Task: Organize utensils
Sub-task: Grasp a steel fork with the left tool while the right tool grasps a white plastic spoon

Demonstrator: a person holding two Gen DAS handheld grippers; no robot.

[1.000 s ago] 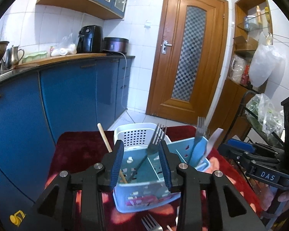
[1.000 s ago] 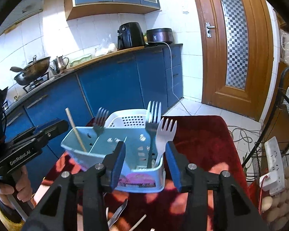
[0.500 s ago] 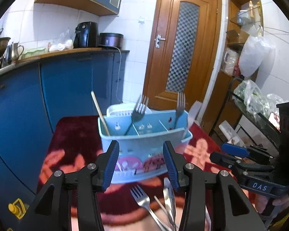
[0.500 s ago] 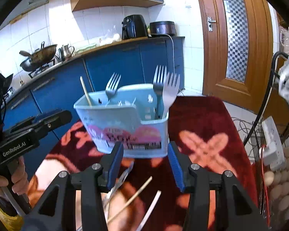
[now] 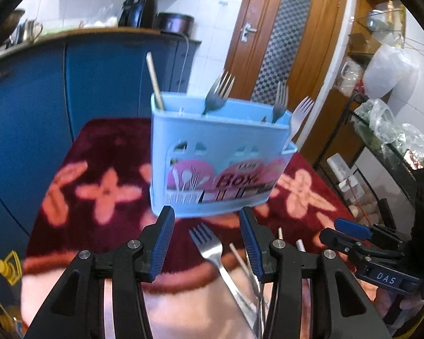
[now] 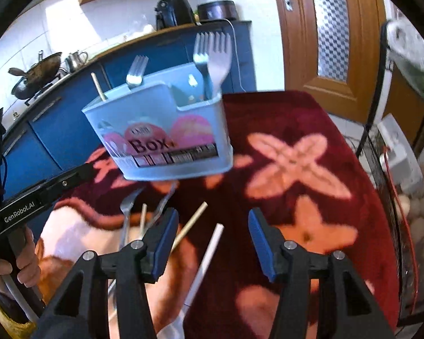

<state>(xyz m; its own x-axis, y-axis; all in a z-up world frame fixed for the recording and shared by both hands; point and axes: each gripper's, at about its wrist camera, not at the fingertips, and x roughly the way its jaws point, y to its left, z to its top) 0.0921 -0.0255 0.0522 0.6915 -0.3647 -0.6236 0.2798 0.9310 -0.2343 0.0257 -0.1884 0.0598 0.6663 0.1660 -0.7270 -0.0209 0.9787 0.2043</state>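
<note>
A light blue utensil box (image 5: 217,163) (image 6: 166,138) stands on the red flowered cloth (image 5: 104,189) (image 6: 294,166). It holds metal forks (image 5: 219,90), a white plastic fork (image 5: 299,113) (image 6: 219,65) and a wooden chopstick (image 5: 155,80). In front of it lie a metal fork (image 5: 212,251) (image 6: 126,212), a wooden chopstick (image 6: 190,223) and a white stick (image 6: 209,251). My left gripper (image 5: 206,240) hangs open over the loose fork, nothing between its fingers. My right gripper (image 6: 213,240) is opening above the white stick, not touching it.
Blue kitchen cabinets (image 5: 99,82) with a counter run along the left. A wooden door (image 5: 279,42) is behind the table. A wire rack with bags (image 5: 381,130) and a white power strip (image 6: 395,152) stand at the right, close to the cloth's edge.
Both grippers have sunk toward the cloth and drawn back from the box. The loose fork and sticks now lie between and below the fingers. Both pairs of jaws stand wider.
</note>
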